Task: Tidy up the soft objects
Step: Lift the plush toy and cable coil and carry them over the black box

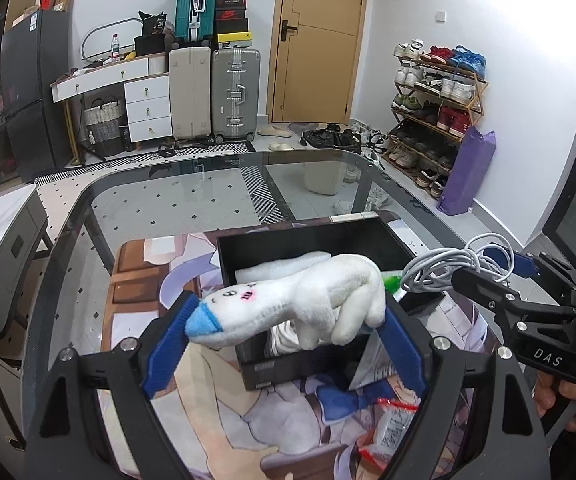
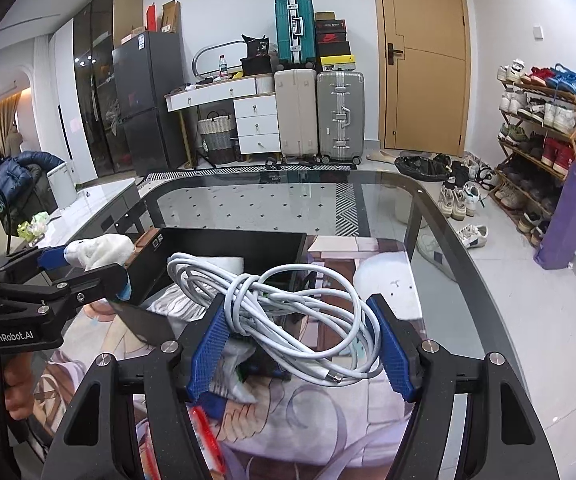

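The left claw (image 1: 288, 328) is clamped on a white plush toy (image 1: 307, 300) above the black box (image 1: 288, 364). The right claw (image 2: 299, 332) grips a coiled white cable (image 2: 288, 300) over the box's right edge.

On my right claw (image 1: 487, 276), seen from the left wrist camera, the black body carries the white letters "DAS". From the right wrist camera, my left claw (image 2: 88, 264) shows the white print "nRobot.AI" on its black side, with the start of the word cut off. The black bag (image 2: 256, 50) on the white dresser (image 2: 224, 90) bears a number that looks like "36" or "38"; the prints on the shoe boxes (image 2: 331, 40) are too small for me to read.
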`<state>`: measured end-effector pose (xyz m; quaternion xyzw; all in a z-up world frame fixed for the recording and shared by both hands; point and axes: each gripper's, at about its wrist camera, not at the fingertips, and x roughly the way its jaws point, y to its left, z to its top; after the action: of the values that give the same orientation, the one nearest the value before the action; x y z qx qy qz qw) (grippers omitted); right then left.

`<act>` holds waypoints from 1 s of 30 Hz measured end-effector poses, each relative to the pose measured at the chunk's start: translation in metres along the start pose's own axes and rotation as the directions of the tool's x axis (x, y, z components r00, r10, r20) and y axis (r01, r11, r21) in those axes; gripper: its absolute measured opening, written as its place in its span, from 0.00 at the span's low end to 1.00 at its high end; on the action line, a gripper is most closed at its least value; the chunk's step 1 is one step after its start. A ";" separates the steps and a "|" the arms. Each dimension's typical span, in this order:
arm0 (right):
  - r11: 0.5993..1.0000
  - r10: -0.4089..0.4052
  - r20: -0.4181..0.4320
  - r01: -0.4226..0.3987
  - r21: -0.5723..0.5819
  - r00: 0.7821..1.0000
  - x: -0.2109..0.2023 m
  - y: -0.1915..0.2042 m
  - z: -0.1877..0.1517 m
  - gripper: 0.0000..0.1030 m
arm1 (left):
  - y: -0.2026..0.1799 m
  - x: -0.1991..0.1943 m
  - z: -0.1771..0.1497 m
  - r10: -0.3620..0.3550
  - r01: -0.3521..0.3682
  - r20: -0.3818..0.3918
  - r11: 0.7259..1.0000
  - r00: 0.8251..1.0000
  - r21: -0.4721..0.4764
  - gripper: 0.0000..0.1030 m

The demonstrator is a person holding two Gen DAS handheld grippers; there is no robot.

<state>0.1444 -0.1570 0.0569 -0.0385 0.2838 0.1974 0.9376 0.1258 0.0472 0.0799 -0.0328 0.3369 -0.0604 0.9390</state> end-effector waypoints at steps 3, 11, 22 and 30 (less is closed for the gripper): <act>1.000 -0.007 0.000 0.007 -0.018 1.000 0.006 0.003 0.005 0.67 | 0.002 0.006 0.004 0.001 -0.001 -0.004 1.000 1.000 -0.002 0.84; 0.996 -0.014 -0.018 0.013 -0.083 1.000 0.024 0.012 0.014 0.67 | 0.003 0.020 0.008 0.008 -0.008 -0.011 1.000 1.000 0.005 0.84; 0.987 0.004 -0.040 -0.011 -0.160 0.999 0.056 0.032 0.025 0.67 | 0.010 0.026 0.013 0.021 -0.021 -0.013 1.000 1.000 0.002 0.84; 0.973 0.045 -0.055 -0.056 -0.224 0.997 0.071 0.048 0.021 0.67 | 0.016 0.030 0.015 0.029 -0.029 -0.015 1.000 0.999 -0.005 0.85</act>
<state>0.1902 -0.0840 0.0375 -0.1426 0.2838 0.2510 0.9144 0.1602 0.0589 0.0709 -0.0298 0.3444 -0.0462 0.9372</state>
